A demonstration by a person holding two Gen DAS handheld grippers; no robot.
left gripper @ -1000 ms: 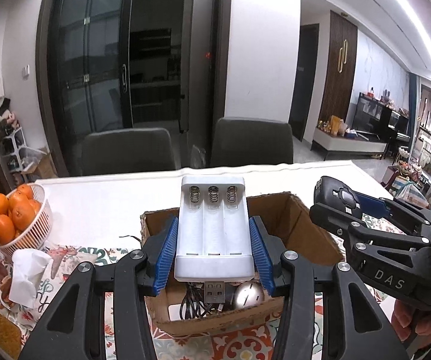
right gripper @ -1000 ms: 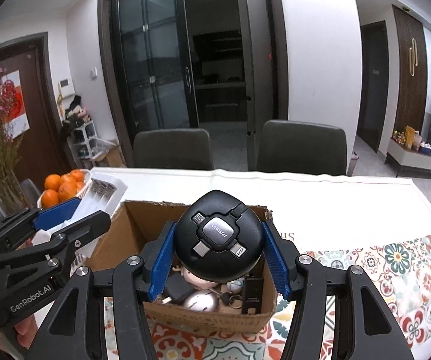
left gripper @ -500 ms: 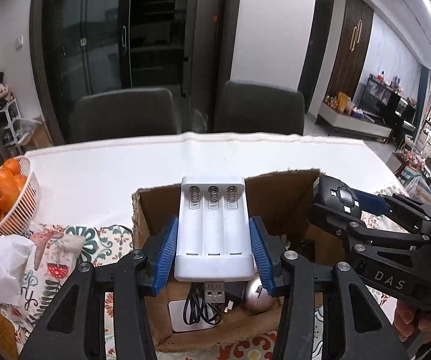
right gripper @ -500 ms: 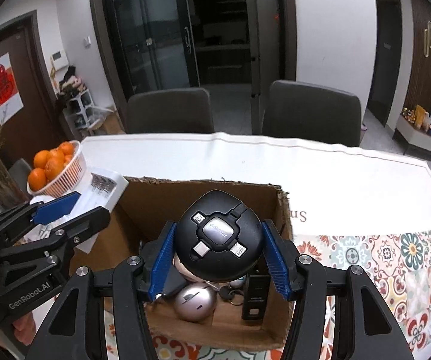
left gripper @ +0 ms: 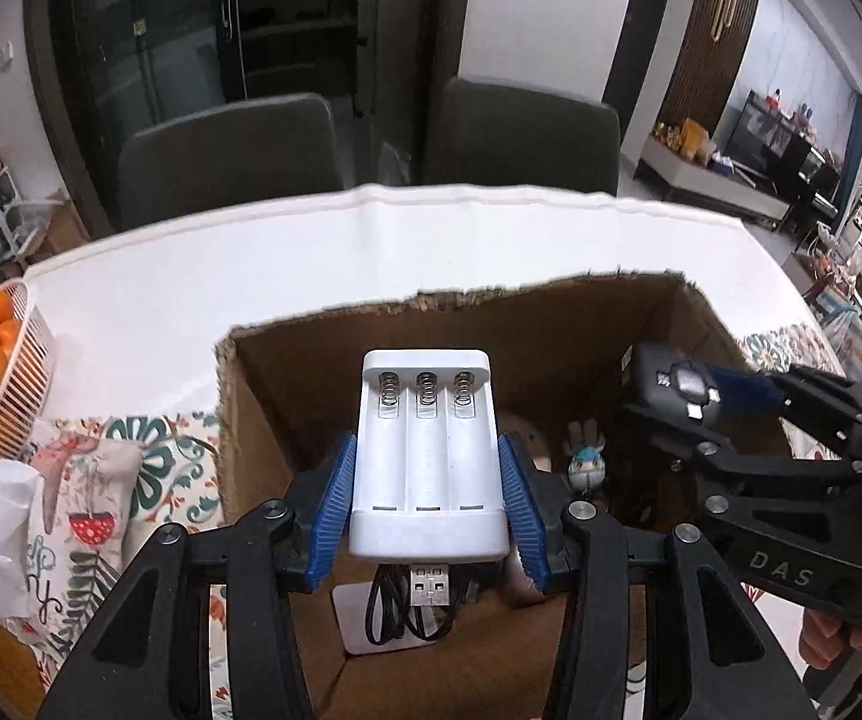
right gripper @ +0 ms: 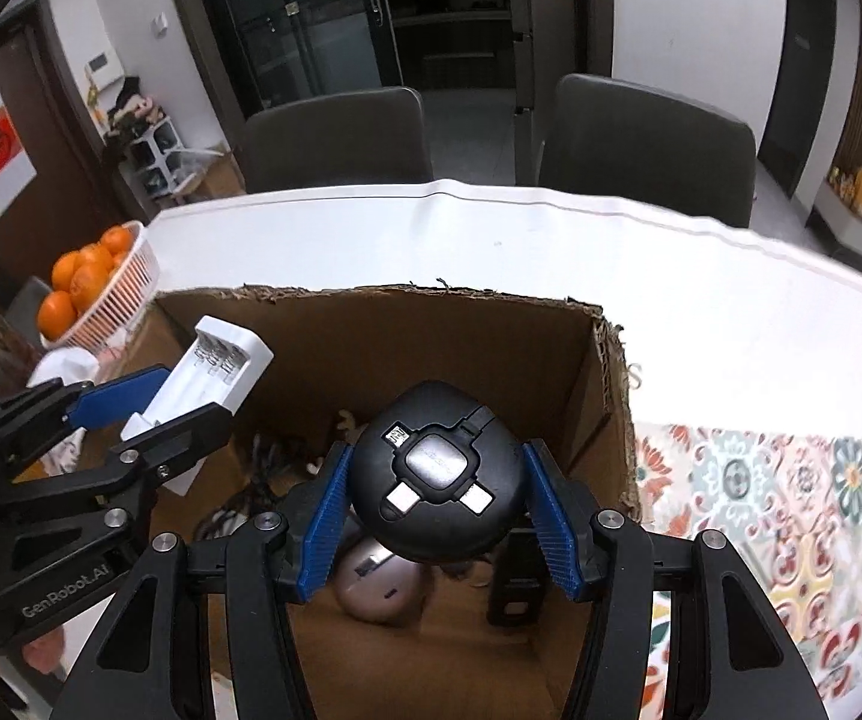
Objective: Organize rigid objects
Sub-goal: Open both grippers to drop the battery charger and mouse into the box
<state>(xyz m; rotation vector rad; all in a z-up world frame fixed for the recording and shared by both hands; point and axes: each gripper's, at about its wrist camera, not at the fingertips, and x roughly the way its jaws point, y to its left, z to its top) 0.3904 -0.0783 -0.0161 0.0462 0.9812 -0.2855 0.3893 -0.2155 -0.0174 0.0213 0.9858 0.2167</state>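
While both grippers hang over the open cardboard box [right gripper: 605, 372], each one has a thing squeezed between its blue pads; the left gripper [left gripper: 428, 498] is closed tight on a white battery charger [left gripper: 428, 456], and the right gripper [right gripper: 437, 492] is closed tight on a round black cable gadget [right gripper: 437, 474].

The charger is long; its long side points away from the hand, toward the far wall of the box; its three springs sit at the far end, and a USB plug [left gripper: 430, 585] hangs from the near end. It sits over the left part of the box. The round gadget sits over the middle and right part of the box; it has no long side to worry about.

The box floor is right under both things, so I think the next move is straight down and then let go. Already in the box are a silver mouse [right gripper: 380, 582], a black cord [left gripper: 398, 618], a small toy figure [left gripper: 586, 459] and a black block [right gripper: 512, 582]. The gadget is right above the mouse, so I think it may land on it; I cannot tell which hand is lower.

Words I can read: "GenRobot.AI" on the left gripper's body in the right view; "DAS" on the right gripper's body in the left view. The mark on the gadget is too blurry to read.

A white basket of oranges [right gripper: 122, 294] stands far left on the table.
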